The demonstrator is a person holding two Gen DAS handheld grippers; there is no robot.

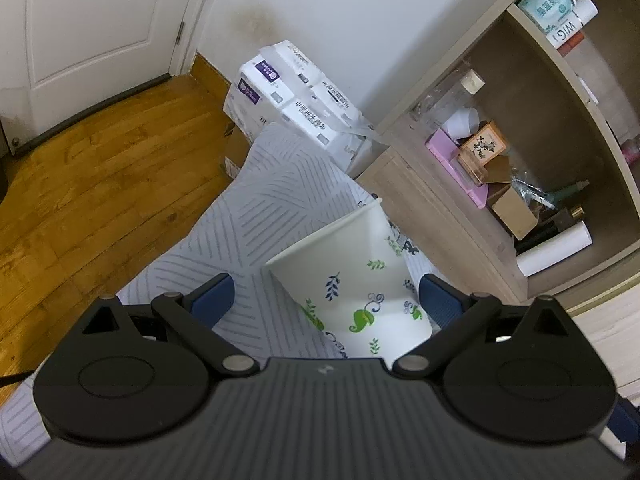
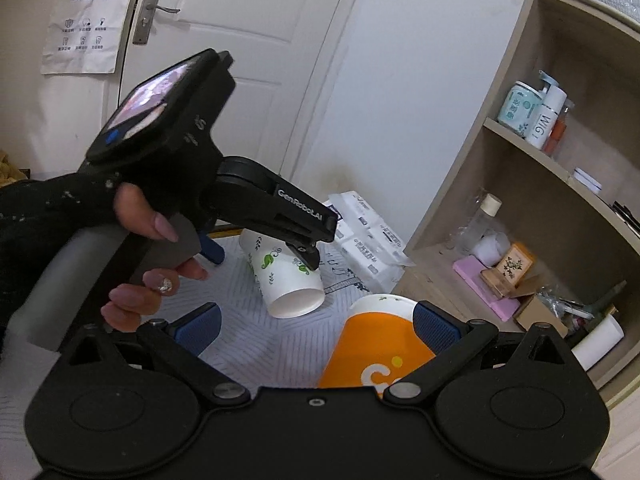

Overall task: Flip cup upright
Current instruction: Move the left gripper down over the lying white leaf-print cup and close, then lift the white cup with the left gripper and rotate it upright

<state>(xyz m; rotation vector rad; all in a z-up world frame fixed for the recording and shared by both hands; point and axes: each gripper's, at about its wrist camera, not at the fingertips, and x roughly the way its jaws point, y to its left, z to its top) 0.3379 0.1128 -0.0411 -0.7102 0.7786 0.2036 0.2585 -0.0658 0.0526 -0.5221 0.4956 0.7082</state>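
A white paper cup with green and blue leaf prints point(image 1: 352, 276) lies tilted on its side on the striped cloth point(image 1: 256, 208). It sits between the wide-apart blue fingers of my left gripper point(image 1: 326, 300) and touches only the right pad point(image 1: 438, 300). In the right wrist view the same cup point(image 2: 286, 276) lies under the left gripper, open mouth toward the camera. An orange cup with a white rim point(image 2: 378, 338) stands between the spread fingers of my right gripper point(image 2: 318, 326), against the right pad point(image 2: 434, 326).
A wooden shelf unit point(image 1: 520, 160) with bottles, boxes and a paper roll stands on the right. Packs of tissue point(image 1: 304, 100) lie past the cloth's far end by the wall. A wood floor point(image 1: 100, 184) and a white door point(image 2: 248, 40) are on the left.
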